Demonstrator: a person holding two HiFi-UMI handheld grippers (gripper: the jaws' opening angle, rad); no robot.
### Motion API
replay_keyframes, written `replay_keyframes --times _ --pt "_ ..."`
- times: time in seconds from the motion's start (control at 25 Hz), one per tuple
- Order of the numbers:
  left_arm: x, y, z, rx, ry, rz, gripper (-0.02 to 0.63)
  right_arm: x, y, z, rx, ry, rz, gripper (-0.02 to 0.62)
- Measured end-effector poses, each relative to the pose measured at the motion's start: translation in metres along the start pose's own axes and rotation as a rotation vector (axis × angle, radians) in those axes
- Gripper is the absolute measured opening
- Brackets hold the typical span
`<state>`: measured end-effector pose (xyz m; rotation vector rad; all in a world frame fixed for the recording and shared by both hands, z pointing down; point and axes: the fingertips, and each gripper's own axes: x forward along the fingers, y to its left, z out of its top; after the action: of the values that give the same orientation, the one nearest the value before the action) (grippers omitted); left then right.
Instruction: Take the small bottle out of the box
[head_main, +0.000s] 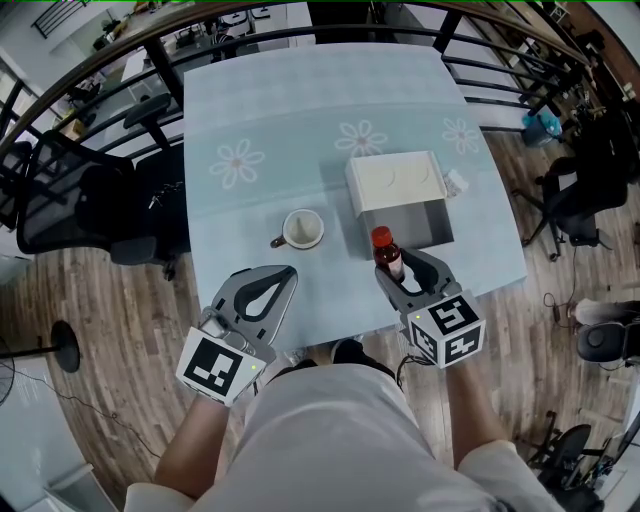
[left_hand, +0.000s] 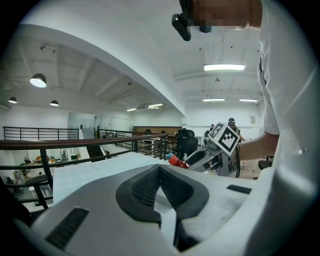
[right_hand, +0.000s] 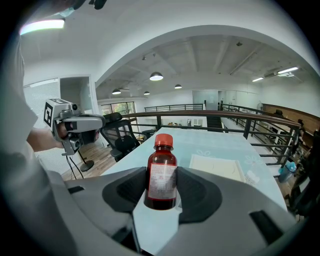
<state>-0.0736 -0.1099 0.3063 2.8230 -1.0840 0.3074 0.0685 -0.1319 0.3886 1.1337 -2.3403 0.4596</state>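
The right hand-held gripper (head_main: 406, 271) is clamping the small bottle (right_hand: 162, 172) upright beside the box (head_main: 398, 192); the left hand-held gripper (left_hand: 160, 171) is hovering closed.

Left tongs (head_main: 288, 271) pressed together, empty, right tongs (head_main: 404, 268) clamped on small bottle (head_main: 388, 256), both forearms extended forward

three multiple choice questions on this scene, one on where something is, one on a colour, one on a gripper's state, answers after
1. Where is the small bottle?
A. in the white box
B. between the right gripper's jaws
C. beside the mug

2. What colour is the bottle's cap?
A. red
B. white
C. blue

3. What state is the left gripper in?
A. open
B. shut on the mug
C. shut, empty

Answers:
1 B, the right gripper view shows the jaws clamping its sides.
2 A, the cap shows red there and in the head view.
3 C, its jaws meet with nothing between them.
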Motion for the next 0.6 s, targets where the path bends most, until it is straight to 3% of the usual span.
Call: replay_keyframes --times 0.6 --pt "0.016 -0.003 -0.002 -0.006 0.014 -0.006 0.02 0.004 -0.015 -0.006 0.029 0.008 0.008 0.207"
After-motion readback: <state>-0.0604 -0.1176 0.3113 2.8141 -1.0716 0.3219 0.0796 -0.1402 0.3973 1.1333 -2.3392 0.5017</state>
